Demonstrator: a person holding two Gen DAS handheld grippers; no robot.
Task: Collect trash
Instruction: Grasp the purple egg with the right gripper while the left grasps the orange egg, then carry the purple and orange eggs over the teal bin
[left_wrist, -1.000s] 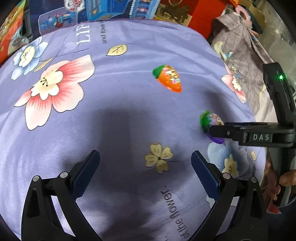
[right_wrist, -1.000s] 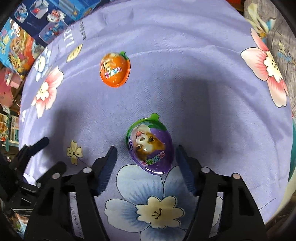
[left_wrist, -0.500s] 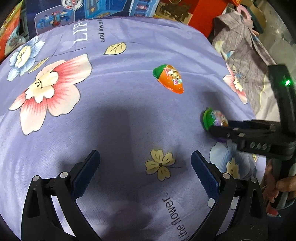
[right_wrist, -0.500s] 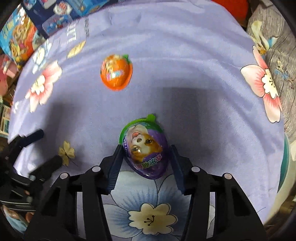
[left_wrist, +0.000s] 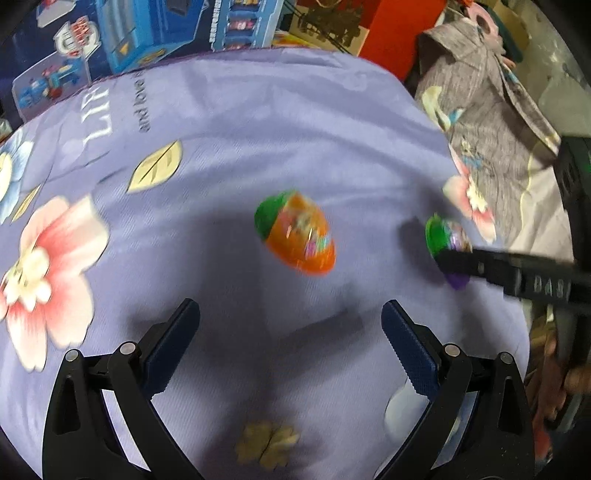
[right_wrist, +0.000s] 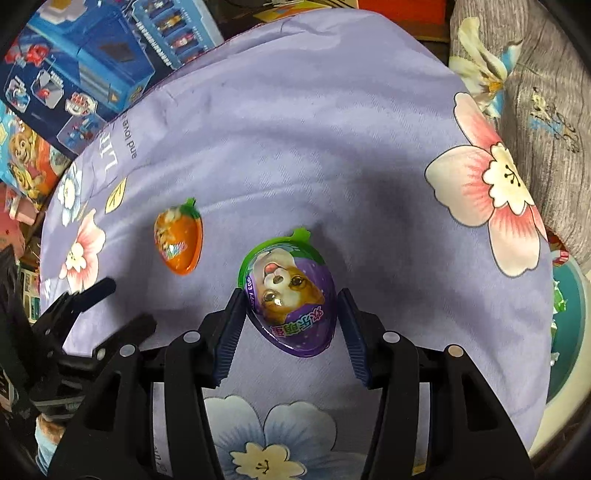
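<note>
A purple toy-egg package (right_wrist: 291, 302) with a puppy picture and a green rim sits between the blue pads of my right gripper (right_wrist: 291, 308), which is shut on it just above the lilac flowered cloth (right_wrist: 332, 166). In the left wrist view the same purple egg (left_wrist: 443, 232) shows at the right, clamped by the right gripper (left_wrist: 452, 258). An orange egg package (left_wrist: 299, 240) with a green cap lies on the cloth ahead of my left gripper (left_wrist: 290, 332), which is open with nothing between its fingers. In the right wrist view, the orange egg (right_wrist: 179, 240) lies beyond the left gripper (right_wrist: 127, 304).
Blue toy boxes (left_wrist: 147, 40) stand along the cloth's far edge. A grey flowered fabric (left_wrist: 498, 122) lies to the right. A teal basin (right_wrist: 569, 332) sits beyond the cloth's right edge. A person's hand (left_wrist: 576, 380) holds the right gripper's handle.
My right gripper's jaws closed onto the purple egg, and it now looks slightly raised. My left gripper moved forward toward the orange egg, which is now nearer its fingers.
</note>
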